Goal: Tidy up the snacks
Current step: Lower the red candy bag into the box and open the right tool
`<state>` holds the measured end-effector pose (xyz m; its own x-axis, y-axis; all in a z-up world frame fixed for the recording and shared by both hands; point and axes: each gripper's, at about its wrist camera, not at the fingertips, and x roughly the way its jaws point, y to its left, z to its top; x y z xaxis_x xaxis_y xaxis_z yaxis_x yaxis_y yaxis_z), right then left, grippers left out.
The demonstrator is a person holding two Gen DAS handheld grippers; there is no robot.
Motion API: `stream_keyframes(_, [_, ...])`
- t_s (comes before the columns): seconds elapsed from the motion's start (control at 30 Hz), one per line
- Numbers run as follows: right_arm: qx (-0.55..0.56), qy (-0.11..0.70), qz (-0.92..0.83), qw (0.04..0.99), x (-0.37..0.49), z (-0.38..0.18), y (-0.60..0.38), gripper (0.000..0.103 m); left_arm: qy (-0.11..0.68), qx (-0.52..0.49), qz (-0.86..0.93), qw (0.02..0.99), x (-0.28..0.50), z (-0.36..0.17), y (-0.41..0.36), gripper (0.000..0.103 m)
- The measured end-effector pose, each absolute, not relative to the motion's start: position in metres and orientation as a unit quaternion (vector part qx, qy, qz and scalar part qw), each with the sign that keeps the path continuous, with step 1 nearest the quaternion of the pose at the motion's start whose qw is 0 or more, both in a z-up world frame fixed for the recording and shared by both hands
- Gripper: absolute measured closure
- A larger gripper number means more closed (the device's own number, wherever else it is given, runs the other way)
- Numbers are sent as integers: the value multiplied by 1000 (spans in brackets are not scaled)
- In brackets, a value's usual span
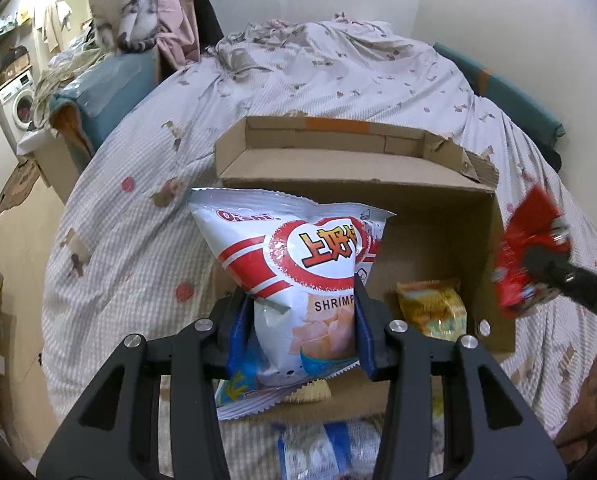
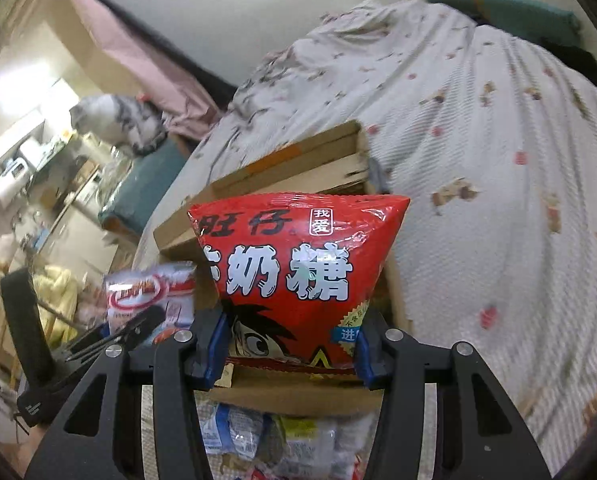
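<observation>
In the left wrist view, the left gripper (image 1: 304, 320) pinches a white shrimp chips bag (image 1: 294, 276) between its blue pads, and the bag stands upright in front of the open cardboard box (image 1: 430, 196) on the bed (image 1: 146, 200). A yellow snack pack (image 1: 434, 308) lies inside the box. At the right edge, the right gripper (image 1: 538, 264) holds a blurred red candy bag (image 1: 526, 252) above the box side. A cat (image 1: 118, 4) sits at the top left. In the right wrist view, the right gripper (image 2: 294, 344) is closed on the red candy bag (image 2: 298, 272), which is over the near edge of the cardboard box (image 2: 282, 168). More snack packs (image 2: 282, 444) lie below, just before the box.
</observation>
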<state>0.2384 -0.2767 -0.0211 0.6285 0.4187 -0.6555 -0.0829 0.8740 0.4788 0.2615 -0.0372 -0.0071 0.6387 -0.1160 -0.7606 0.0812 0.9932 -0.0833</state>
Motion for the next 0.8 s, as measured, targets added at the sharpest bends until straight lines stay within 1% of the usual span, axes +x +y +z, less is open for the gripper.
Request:
stream_keyframes(0.17, [199,434,158,865,258,-48,-259,51,429,-15,-52,901,275,-26,-39,63])
stream_keyframes(0.4, [209,459,158,849,265,-71,-256,50,442,-10,-47,896,283,-42,-39,63])
stream_keyframes(0.47, [213,462,158,846,266,-73,-257,48,442,-11,-45,896,283,-43,-37,63])
stream_keyframes(0.8, [228,458,159,844,267,-74,-262,47,441,-23,-44,896,283,-41,-34,62])
